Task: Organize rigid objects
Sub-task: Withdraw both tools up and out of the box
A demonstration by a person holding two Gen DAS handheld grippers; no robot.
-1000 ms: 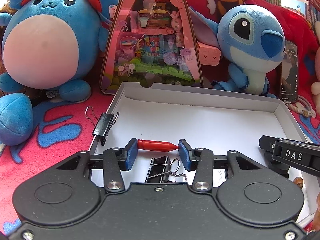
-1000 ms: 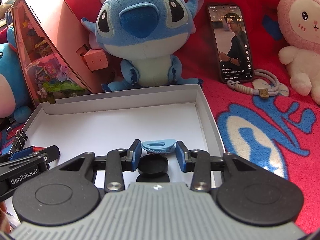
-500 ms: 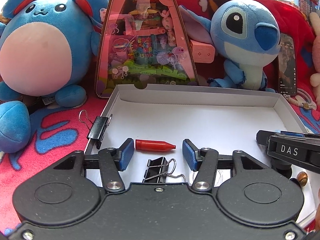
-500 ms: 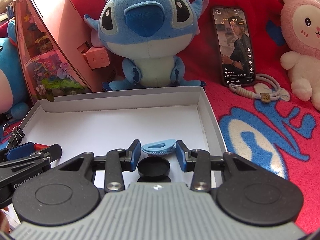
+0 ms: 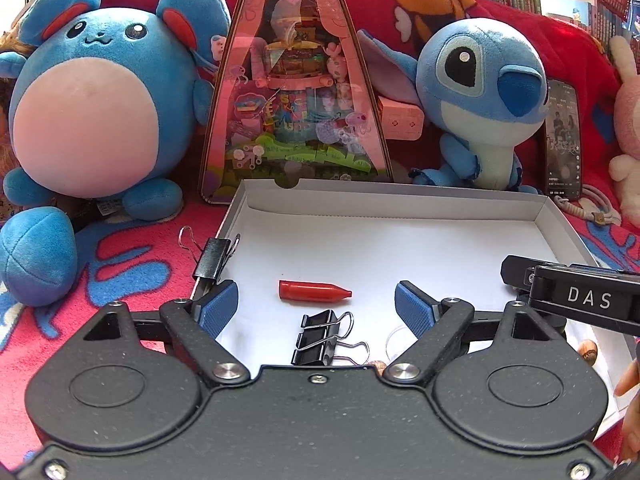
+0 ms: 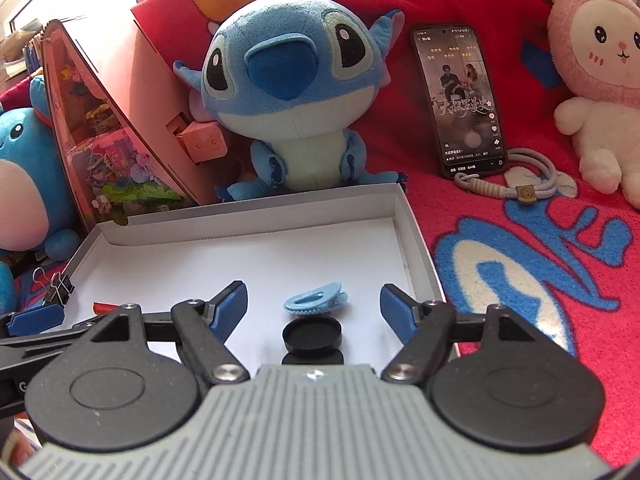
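A shallow white cardboard box [image 5: 400, 196] [image 6: 256, 210] lies on the red blanket. Inside it rests a red pen cap [image 5: 314, 291]; my left gripper [image 5: 316, 305] hovers over it with jaws opening, blue pads well clear on both sides. A black binder clip [image 5: 320, 338] lies just nearer. Another black binder clip [image 5: 214, 257] [image 6: 58, 289] is clamped on the box's left wall. My right gripper [image 6: 314, 305] is opening too; a light blue plastic clip [image 6: 315, 299] lies free on the box floor between its pads, with a black round lid [image 6: 312, 334] just nearer.
Plush toys ring the box: a round blue one [image 5: 96, 112], a blue big-eared one [image 5: 480, 92] [image 6: 296, 92], a pink rabbit [image 6: 600, 80]. A pink triangular toy box [image 5: 296, 92] stands behind. A phone [image 6: 464, 100] and a cord [image 6: 520, 184] lie to the right. A small brown object [image 5: 587, 347] sits in the box.
Both grippers went from shut on their objects to wide apart. The red pen cap and the light blue clip were let go and now lie on the box floor.
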